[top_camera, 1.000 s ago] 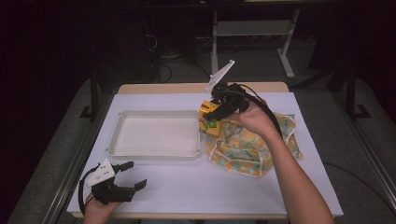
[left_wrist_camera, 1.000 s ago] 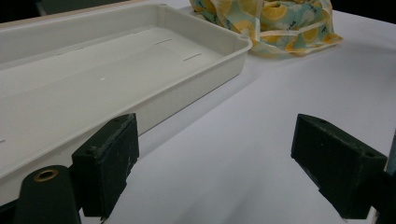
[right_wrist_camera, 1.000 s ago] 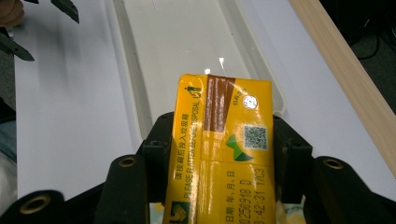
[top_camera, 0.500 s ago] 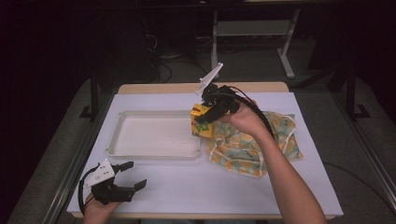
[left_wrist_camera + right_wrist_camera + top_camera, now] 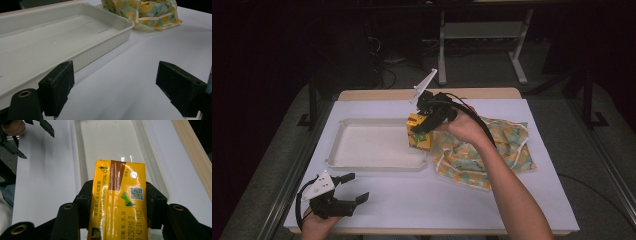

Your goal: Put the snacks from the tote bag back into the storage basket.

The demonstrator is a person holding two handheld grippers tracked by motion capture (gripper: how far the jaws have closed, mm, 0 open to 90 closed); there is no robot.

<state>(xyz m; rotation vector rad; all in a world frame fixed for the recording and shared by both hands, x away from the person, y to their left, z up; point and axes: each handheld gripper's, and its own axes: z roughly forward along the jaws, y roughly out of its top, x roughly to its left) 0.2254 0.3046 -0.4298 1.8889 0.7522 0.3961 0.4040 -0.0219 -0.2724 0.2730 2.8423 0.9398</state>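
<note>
I have the yellow drink carton point(image 5: 118, 202) clamped between the jaws of my right gripper point(image 5: 119, 200), one pad pressed on each narrow side, so the printed face with its code square looks up at the camera and the box cannot twist. In the high view the carton point(image 5: 418, 133) hangs just above the right end of the white tray point(image 5: 343, 161), lifted off the counter point(image 5: 447, 200) and tilted with the gripper, its far end reaching over the tray's rim; I judge this to be the carrying step, with the carton on its way to be set inside. The tray's floor point(image 5: 110, 142) is bare below it, so there is room to lower the box flat. Just beside the tray, to its right, lies the lemon-print cloth bag point(image 5: 484, 150), slack and crumpled, which suggests the carton belongs with it. My left gripper point(image 5: 343, 199) rests low at the near left corner of the counter, well apart from the tray, its jaws spread wide with nothing between them; from its own view the tray's side wall point(image 5: 100, 50) lies ahead and the bag point(image 5: 145, 11) beyond. It waits there, I think, to leave the right arm a free path.
</note>
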